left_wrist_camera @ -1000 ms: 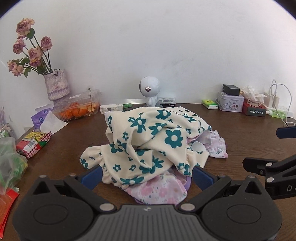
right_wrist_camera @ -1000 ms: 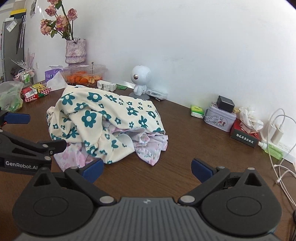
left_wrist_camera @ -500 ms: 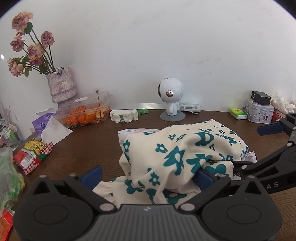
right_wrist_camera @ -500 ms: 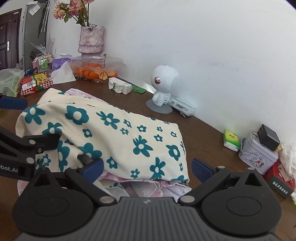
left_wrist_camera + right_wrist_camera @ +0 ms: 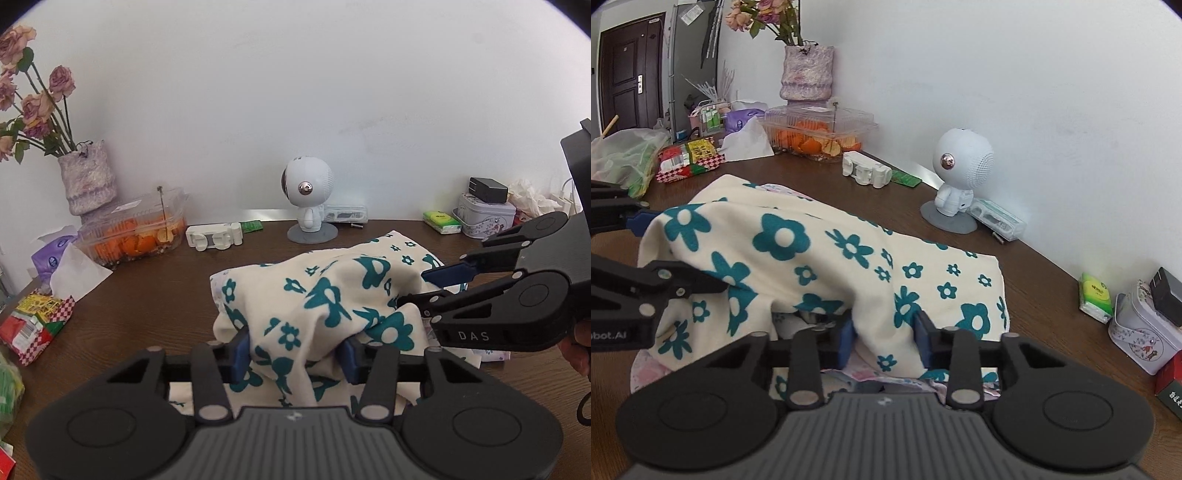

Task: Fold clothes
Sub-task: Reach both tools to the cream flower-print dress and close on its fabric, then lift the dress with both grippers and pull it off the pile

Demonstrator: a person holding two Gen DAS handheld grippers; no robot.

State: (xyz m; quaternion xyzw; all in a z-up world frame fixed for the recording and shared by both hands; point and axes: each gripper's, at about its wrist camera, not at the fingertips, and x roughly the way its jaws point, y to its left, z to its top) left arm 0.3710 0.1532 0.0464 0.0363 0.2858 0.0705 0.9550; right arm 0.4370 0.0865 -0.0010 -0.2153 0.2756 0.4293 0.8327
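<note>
At the bottom centre of the left wrist view, the left gripper is closing its jaws, and a bunched fold of the cream floral garment is sitting between the blue pads, which are already pressing into the cloth on both sides. At the bottom centre of the right wrist view, the right gripper is likewise closing, with a narrower ridge of the same garment pinched between its pads.

The garment is lying in a heap on the brown table, filling the middle of both frames, and it is covering a pale pink floral piece that is peeking out at the lower left of the right view. At the right edge of the left view, part of a person's hand is showing behind the other gripper.

Farther back, by the white wall, a small white robot figurine is standing upper centre. To its left a clear box of orange peel is resting near a vase of dried roses, and a floral tin is sitting at the upper right.
</note>
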